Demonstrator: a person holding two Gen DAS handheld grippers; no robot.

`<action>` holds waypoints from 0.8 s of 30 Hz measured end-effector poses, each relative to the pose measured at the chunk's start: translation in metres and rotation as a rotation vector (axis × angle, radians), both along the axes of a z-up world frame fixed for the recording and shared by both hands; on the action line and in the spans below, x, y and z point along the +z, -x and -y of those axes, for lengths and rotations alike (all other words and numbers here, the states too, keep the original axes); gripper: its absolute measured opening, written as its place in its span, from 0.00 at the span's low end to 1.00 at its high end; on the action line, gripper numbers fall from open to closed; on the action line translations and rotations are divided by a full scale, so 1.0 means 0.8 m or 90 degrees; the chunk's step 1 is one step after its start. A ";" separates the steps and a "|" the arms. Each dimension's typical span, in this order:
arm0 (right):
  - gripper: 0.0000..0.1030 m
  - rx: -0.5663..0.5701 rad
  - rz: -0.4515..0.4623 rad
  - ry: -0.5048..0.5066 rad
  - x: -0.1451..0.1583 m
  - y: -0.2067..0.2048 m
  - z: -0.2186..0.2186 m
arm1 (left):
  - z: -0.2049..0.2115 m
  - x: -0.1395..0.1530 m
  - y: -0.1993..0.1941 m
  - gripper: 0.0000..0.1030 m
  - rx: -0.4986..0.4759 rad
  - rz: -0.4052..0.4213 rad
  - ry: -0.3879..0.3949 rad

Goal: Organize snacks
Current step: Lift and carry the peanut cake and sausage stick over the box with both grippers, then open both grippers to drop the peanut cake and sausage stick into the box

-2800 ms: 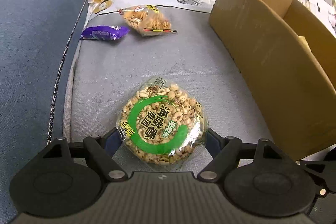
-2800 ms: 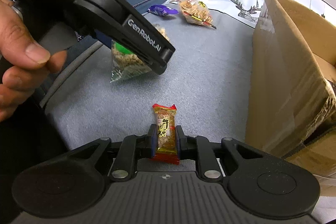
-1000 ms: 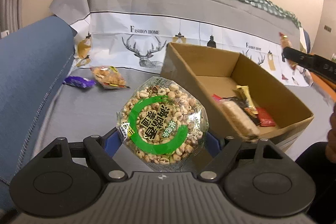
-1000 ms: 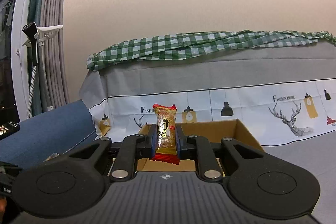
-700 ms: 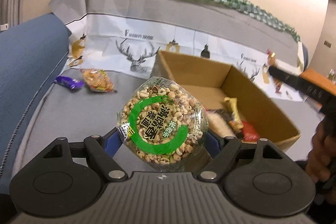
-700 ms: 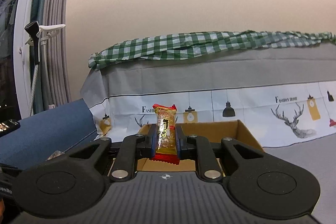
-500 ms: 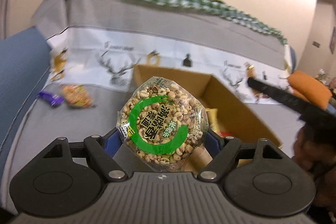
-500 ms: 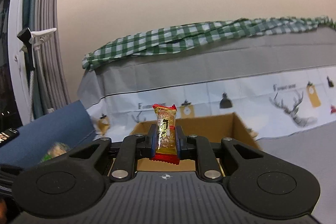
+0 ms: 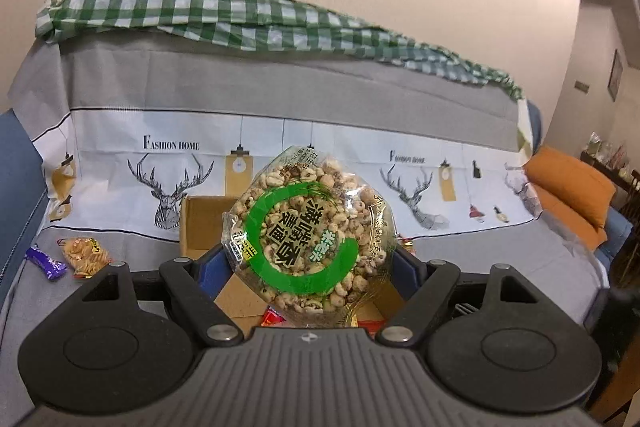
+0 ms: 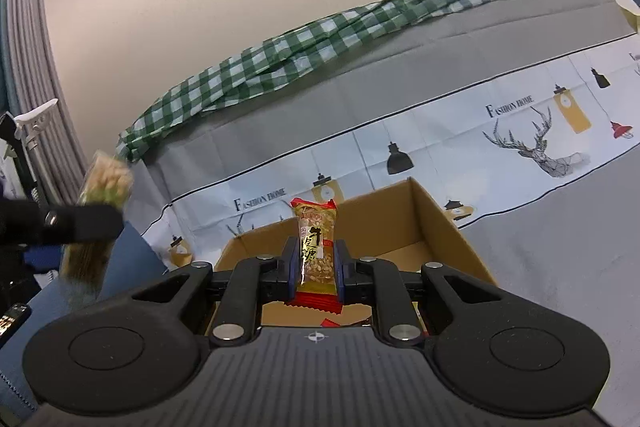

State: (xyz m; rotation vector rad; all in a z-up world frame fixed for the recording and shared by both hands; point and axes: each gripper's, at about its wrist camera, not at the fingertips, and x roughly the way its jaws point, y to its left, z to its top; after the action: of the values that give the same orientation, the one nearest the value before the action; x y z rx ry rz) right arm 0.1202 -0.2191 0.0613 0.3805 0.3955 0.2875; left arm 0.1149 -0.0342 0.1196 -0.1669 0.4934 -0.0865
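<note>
Through my left wrist camera, my left gripper point(image 9: 310, 259) is clamped wide on a round puffed-grain snack pack point(image 9: 308, 235), held face-up above the near edge of the cardboard box point(image 9: 202, 223), where red wrappers show below. The pack looks light, and its clear film is crinkly and probably slick, so I judge the grip belongs across its stiff middle, gently, since the grains could crush. A purple wrapper point(image 9: 46, 262) and an orange snack bag point(image 9: 85, 254) lie on the sofa seat point(image 9: 132, 245). Through my right wrist camera, my right gripper point(image 10: 318, 267) is pinched nearly together on a slim peanut candy bar point(image 10: 317, 247), upright over the same box; it seems light and firm, best held mid-body.
</note>
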 end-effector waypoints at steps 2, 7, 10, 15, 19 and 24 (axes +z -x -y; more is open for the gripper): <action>0.17 -0.013 0.012 0.004 0.001 0.001 -0.003 | 0.002 0.001 -0.012 0.82 -0.001 -0.008 -0.002; 0.17 -0.004 0.040 0.027 0.003 0.009 -0.012 | 0.002 -0.003 -0.038 0.82 0.014 -0.030 -0.007; 0.17 -0.005 0.039 0.027 0.003 0.008 -0.011 | 0.001 -0.008 -0.052 0.82 0.034 -0.051 -0.006; 0.17 -0.004 0.033 0.020 0.003 0.006 -0.006 | -0.001 -0.008 -0.069 0.82 0.048 -0.066 -0.003; 0.17 0.003 0.031 0.030 0.002 0.005 -0.010 | -0.001 -0.004 -0.075 0.83 0.047 -0.064 -0.002; 0.20 0.016 0.016 0.033 0.000 -0.003 -0.016 | -0.006 -0.001 -0.077 0.99 0.037 -0.057 0.020</action>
State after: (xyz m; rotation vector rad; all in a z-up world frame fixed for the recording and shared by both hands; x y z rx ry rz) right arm 0.1228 -0.2063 0.0611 0.3216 0.3822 0.3056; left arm 0.1768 -0.0295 0.1184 -0.2164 0.5756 -0.0298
